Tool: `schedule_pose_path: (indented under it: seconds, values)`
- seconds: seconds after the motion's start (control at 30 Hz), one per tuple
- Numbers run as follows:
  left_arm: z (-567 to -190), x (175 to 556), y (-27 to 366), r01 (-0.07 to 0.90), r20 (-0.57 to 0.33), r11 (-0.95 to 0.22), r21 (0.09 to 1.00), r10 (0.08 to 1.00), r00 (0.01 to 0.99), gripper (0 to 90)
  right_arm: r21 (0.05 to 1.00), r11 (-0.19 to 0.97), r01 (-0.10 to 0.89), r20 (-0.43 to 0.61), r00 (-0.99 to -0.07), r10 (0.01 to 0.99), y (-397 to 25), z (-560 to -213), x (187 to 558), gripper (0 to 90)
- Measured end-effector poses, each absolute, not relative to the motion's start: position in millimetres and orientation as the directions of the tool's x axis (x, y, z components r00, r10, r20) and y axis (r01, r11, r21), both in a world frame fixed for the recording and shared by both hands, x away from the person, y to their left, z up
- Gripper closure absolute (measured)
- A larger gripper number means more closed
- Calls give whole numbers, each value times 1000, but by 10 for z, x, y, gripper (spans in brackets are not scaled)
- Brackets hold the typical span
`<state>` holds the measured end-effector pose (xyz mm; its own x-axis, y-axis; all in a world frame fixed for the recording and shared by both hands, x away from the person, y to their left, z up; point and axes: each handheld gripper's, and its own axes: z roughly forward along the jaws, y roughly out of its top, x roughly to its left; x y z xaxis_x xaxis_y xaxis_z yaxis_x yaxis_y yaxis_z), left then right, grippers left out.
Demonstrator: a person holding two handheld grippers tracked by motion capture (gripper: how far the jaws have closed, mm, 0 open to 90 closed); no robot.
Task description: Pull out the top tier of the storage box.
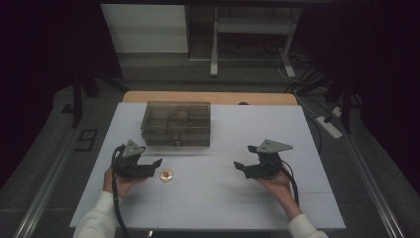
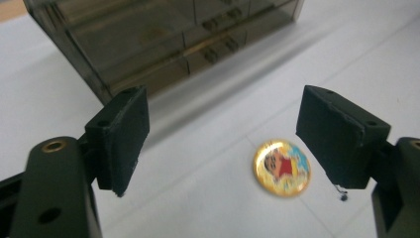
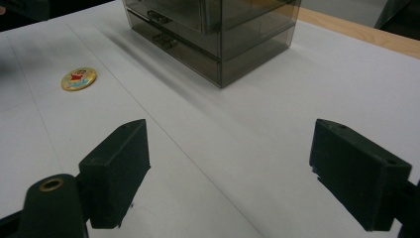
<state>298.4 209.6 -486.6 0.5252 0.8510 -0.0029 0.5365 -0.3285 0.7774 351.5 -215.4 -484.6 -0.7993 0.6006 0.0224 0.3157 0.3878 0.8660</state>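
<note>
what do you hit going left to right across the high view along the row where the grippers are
left hand → left gripper → round badge → right gripper → right hand, all over the white table; the smoky drawer box sits farther back.

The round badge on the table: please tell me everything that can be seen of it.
The round badge is a small flat disc with a shiny gold rim and a cartoon figure in red on a blue and yellow ground. It looks like metal or glossy plastic. It lies flat, face up, on the white table, in front of the smoky drawer box. Nothing touches it: the left tongs are open close beside it, above the table.
</note>
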Motion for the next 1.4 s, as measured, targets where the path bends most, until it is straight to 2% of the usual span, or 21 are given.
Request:
schedule_pose_path:
  seconds: [0.43,1.4]
  values:
    - [-4828,3059,2103,527,7,-340,779,845,535,215,872,396,289,17,-826,564,-1898,-4782,3628,154]
    - [-4717,3126,2316,523,-17,-279,805,871,491,217,877,403,262,28,-865,501,-1519,-4685,3726,175]
